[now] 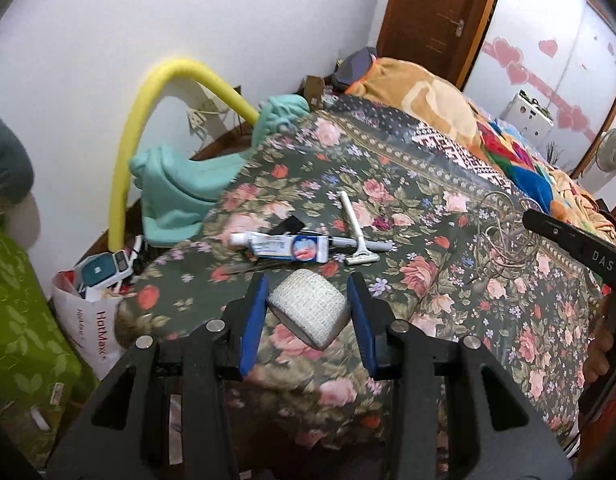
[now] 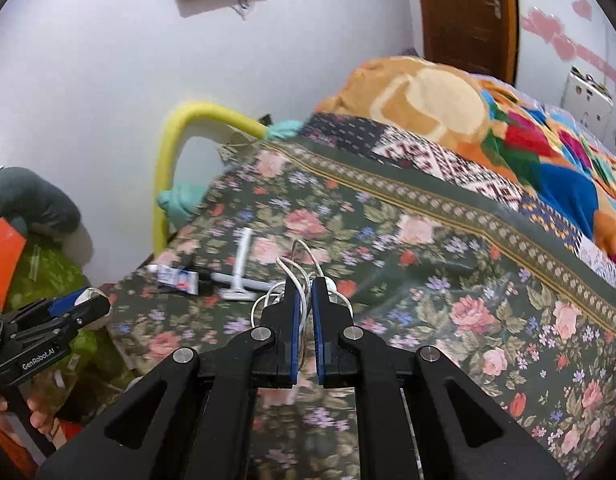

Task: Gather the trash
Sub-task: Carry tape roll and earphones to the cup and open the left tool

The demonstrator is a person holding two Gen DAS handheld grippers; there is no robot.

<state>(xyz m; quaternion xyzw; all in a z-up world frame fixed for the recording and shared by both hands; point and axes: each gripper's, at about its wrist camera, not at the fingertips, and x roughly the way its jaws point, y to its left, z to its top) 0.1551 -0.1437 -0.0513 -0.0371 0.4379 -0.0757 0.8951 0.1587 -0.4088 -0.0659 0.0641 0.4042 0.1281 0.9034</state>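
White bandage roll (image 1: 306, 307) sits loosely in the left hand-held gripper (image 1: 308, 300) and could drop. Right hand-held gripper (image 2: 304, 292) pinches the thin cord (image 2: 298, 272), which might slip out.

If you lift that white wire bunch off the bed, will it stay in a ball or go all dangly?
Probably dangly: the wire is thin and lies in loose loops, nothing tying them. It likely weighs little. The right gripper is shut on a few strands, so the other loops may sag or snag on the bed cover.
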